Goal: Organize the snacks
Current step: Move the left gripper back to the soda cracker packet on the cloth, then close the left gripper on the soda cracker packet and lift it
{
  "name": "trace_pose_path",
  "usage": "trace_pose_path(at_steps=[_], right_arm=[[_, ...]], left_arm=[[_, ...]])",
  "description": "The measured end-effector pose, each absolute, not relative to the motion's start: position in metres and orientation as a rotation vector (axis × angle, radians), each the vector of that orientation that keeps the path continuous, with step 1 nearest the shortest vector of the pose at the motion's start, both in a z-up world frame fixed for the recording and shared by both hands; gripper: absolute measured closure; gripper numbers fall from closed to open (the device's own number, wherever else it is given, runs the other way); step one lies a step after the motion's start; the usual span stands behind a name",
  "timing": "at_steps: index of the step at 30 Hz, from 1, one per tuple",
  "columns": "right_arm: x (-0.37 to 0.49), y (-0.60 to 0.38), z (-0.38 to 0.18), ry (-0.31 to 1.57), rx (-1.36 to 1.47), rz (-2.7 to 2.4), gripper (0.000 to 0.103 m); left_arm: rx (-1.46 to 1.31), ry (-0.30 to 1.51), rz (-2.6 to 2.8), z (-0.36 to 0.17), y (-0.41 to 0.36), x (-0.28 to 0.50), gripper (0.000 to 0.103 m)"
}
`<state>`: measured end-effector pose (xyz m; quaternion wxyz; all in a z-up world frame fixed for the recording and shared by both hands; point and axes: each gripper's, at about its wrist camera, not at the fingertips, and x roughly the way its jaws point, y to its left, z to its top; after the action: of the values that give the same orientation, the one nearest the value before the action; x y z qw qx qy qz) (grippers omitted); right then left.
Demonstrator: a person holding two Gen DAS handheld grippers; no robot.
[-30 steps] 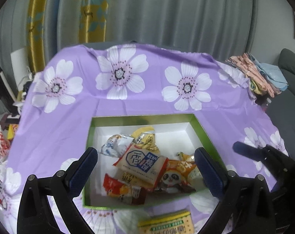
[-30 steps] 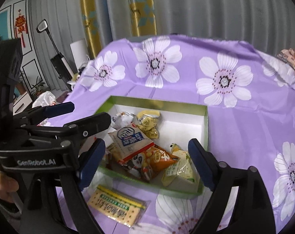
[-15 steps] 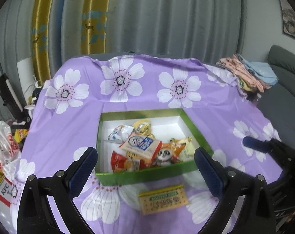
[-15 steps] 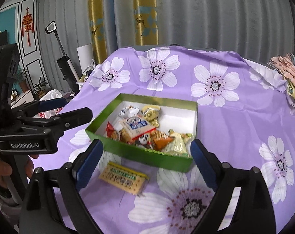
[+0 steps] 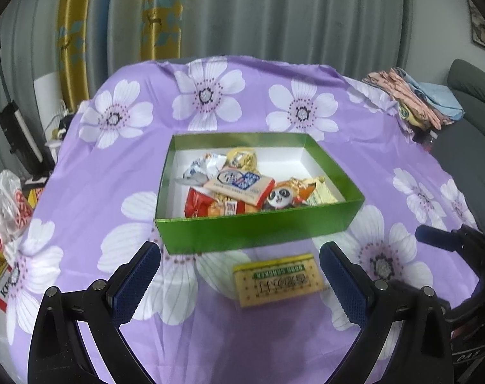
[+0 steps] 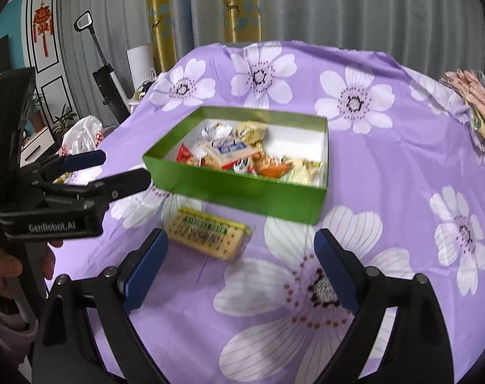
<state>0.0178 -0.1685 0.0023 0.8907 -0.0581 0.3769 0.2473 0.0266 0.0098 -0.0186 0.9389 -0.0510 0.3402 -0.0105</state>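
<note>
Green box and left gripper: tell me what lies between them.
In the left wrist view, a flat yellow cracker packet lies on the purple cloth between the green box and the open left gripper, apart from both.

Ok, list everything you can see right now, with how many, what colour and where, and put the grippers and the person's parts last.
box: one, green outside, white inside, middle of the table.
snack packets: a pile, exact count unclear; red, white-blue, orange panda, yellow, silver; inside the box.
cracker packet: one, yellow with green band, on the cloth in front of the box.
tablecloth: one, purple with white flowers, covering the table.
folded clothes: a stack, pink and blue, far right edge.
plastic bag: one, white and red, left of the table.
curtains: grey with gold panels, behind.
left gripper: black, blue pads, open, empty.
right gripper: same, open, empty.
hand: one, holding the left gripper's handle.
</note>
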Motion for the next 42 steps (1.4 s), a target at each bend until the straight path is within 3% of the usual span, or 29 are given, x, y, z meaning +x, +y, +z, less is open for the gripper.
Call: trace_pose_path(at_steps=[16,36,42], right_arm=[[0.026,-0.155,-0.051,0.885,-0.091,0.532,0.01],[0.056,-0.13,-0.086,0.976,-0.118,0.572,0.012],[0.064,-0.12,-0.086,0.981,-0.14,0.597,0.017]], left_arm=[[-0.368,0.838,-0.116,-0.084,0.049,0.049,0.004],[-0.348,0.937,-0.24,-0.111,0.027,0.075,0.004],[-0.357,0.945,-0.277,-0.112,0.025,0.078,0.004]])
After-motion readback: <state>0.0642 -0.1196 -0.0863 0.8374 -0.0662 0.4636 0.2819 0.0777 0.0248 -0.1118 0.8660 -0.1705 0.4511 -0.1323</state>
